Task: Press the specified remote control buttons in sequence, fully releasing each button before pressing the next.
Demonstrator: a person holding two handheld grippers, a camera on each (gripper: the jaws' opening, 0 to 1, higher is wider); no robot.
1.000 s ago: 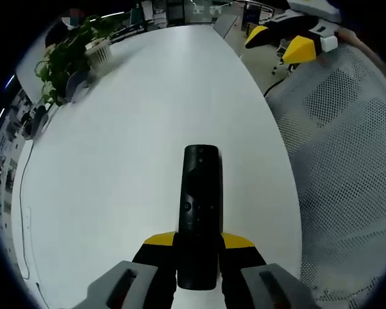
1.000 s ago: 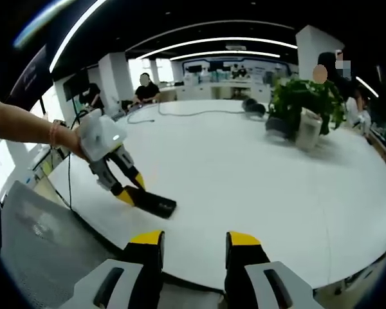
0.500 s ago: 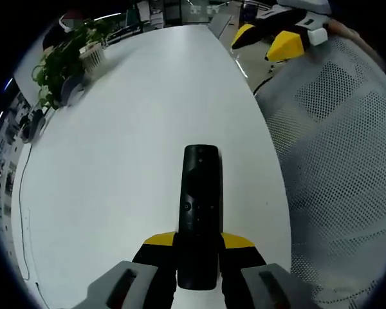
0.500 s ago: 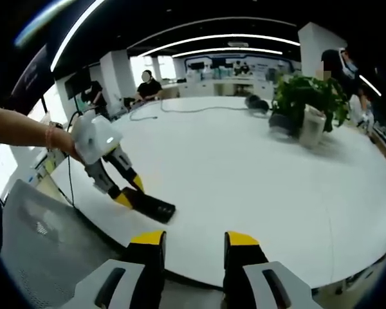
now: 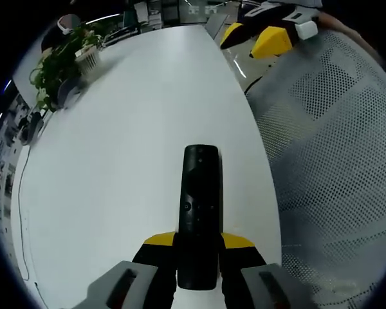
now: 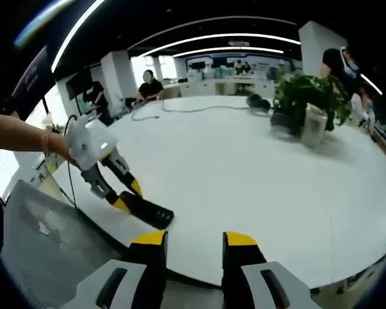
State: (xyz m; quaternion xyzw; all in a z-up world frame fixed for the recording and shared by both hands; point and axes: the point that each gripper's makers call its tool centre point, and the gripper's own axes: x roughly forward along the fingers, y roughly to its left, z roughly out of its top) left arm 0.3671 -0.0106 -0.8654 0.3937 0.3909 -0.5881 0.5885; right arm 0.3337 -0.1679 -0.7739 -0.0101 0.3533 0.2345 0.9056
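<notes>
L gripper (image 5: 197, 248) pinches black remote control (image 5: 200, 206) at its near end, remote pointing out over the big white table (image 5: 116, 141) nr its edge. R gripper (image 6: 192, 243) jaws spread, nothing btwn, off table edge. Mesh chair (image 5: 334, 161) beside. Potted plant (image 6: 305, 106) far across.

remote control (image 5: 200, 212) on table (image 5: 116, 141), potted plant (image 5: 58, 61) far end

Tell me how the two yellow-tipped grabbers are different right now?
The left gripper is shut on the black remote; the right gripper is open, holding nothing. The left one sits over the white table; the right one hangs by its edge. Both have yellow tips.
</notes>
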